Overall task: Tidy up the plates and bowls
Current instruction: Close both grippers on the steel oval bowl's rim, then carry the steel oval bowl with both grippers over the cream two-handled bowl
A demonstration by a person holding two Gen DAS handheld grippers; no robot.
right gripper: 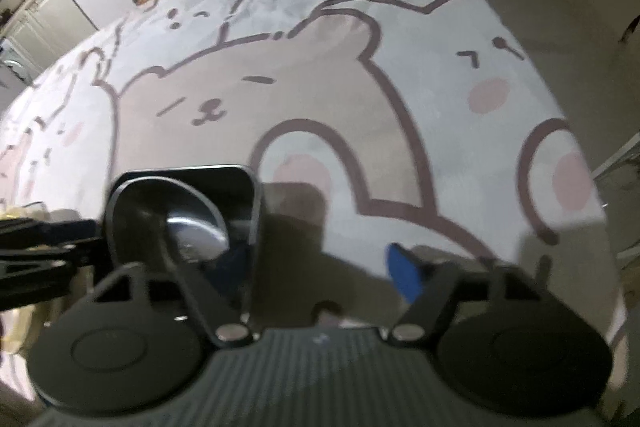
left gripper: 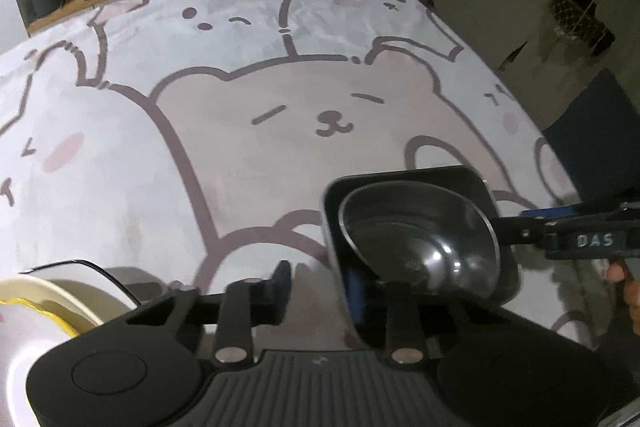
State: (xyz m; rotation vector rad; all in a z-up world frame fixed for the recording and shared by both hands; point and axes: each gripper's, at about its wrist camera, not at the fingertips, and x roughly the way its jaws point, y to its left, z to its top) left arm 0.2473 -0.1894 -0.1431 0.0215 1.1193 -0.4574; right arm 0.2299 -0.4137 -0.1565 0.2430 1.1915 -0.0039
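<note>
Between the fingers of the left gripper (left gripper: 320, 287): an open gap, black pad on one side, blue pad on the other. Standing in that gap, the near wall of a black square dish (left gripper: 336, 247), with no clamping visible, the black pad being a little apart from the wall.

Inside the dish, sitting tilted: a shiny round metal bowl (left gripper: 420, 239), open side up.

On the right gripper (right gripper: 288, 255): fingers spread wide. One finger reaching over the dish and into the metal bowl, the blue-padded finger well apart on the other side, over the cloth. In the left wrist view, touching the bowl rim from the right. Below it, part of the person's hand (left gripper: 630, 291).

Cannot tell whether the dish rests flat on the table or is lifted; a dark shadow beside it.

Further out, at the lower left of the left wrist view: a cream bowl with a yellow rim (left gripper: 48, 297), lying on a white plate with a thin black edge (left gripper: 100, 275).

Under everything: a white cloth printed with brown-outlined bears (left gripper: 240, 147), covering the table.
</note>
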